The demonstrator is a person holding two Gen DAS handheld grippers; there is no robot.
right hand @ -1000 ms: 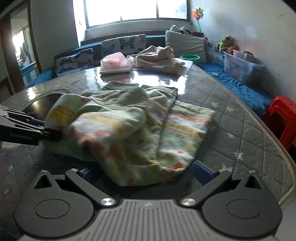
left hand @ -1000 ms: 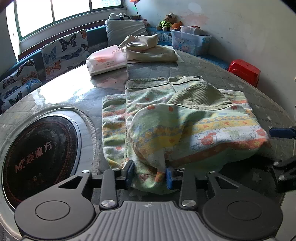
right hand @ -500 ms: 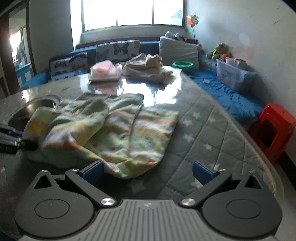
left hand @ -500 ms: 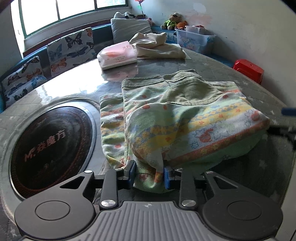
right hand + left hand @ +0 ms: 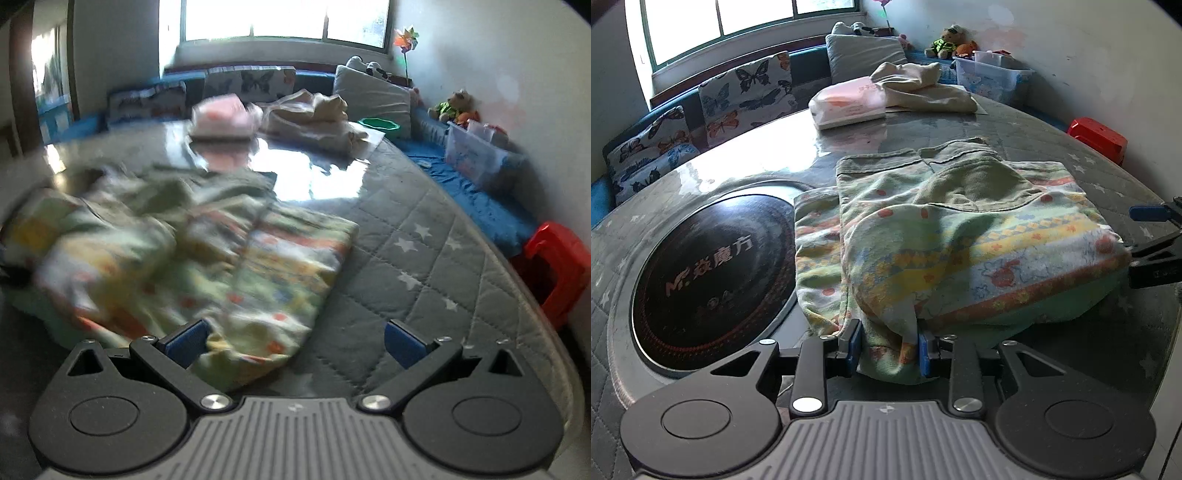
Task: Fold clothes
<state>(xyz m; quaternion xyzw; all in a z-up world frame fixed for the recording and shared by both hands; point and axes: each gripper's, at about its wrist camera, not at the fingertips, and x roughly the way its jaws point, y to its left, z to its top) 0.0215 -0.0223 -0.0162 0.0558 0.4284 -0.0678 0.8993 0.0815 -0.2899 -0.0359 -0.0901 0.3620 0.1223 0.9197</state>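
Round surface [image 5: 1027, 129] with a grey quilted star-print cover under a glossy clear sheet; a dark circular hotplate inset [image 5: 709, 266] with white lettering sits at its left side

Pale green children's garment printed with orange, yellow and blue bands [image 5: 960, 236] lies in the middle of the surface, just right of the inset. A plain olive inner layer with a seam shows at its far part. The near portion is doubled over the rest, so a rounded fold edge bulges toward the left camera; judged a mid-fold state, though how many folds remain cannot be settled

Cream-beige cloth bundle [image 5: 923, 92] and a flat pink-and-white plastic packet [image 5: 846, 105] rest at the far edge, well apart from the garment, likely kept clear of the folding area

Red plastic stool [image 5: 557, 266] stands beyond the surface's right rim; clear storage box [image 5: 993, 79] on the blue bench by the wall

Left claw [image 5: 889, 347]: blue pads narrow, pinching the near hem of the printed garment, cloth bunched between them. The grip at the hem looks meant to carry or steady the folded-over layer

Right claw [image 5: 295, 341]: spread wide, nothing clamped; the garment's near right corner lies between the jaws, close to the left pad. Right view is motion-blurred, so contact with the cloth cannot be told. In the left view it sits at the garment's right edge, seemingly placed to take that corner
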